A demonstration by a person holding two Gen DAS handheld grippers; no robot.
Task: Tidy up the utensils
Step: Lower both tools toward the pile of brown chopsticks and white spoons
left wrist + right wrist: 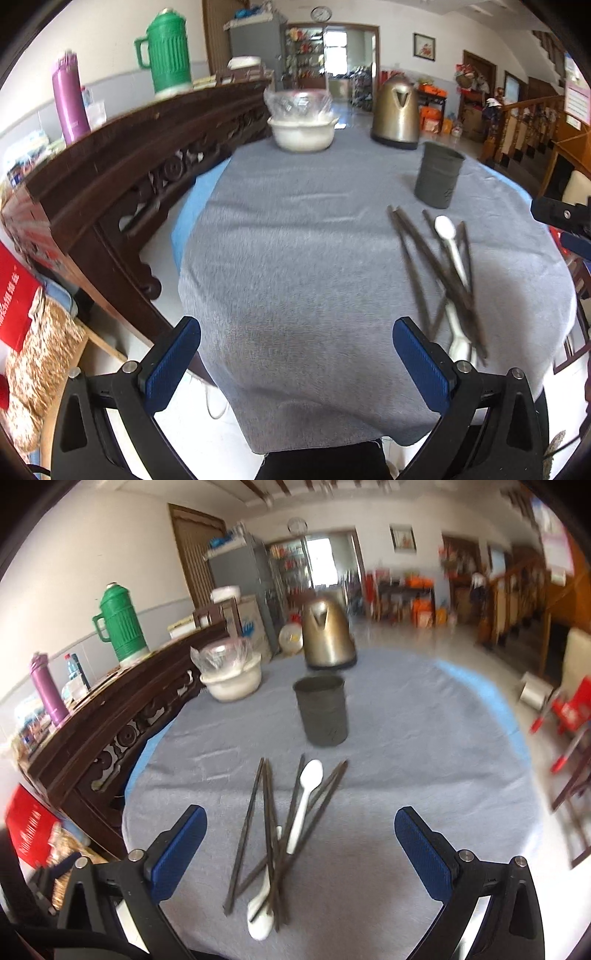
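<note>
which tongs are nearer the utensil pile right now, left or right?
Right. The right tongs are open with the utensil pile lying between and just ahead of their fingers. The left tongs, also open, sit off to the pile's left, over bare grey cloth.

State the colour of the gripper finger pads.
Dark blue, textured pads on black fingers; clearest in the right wrist view.
</note>
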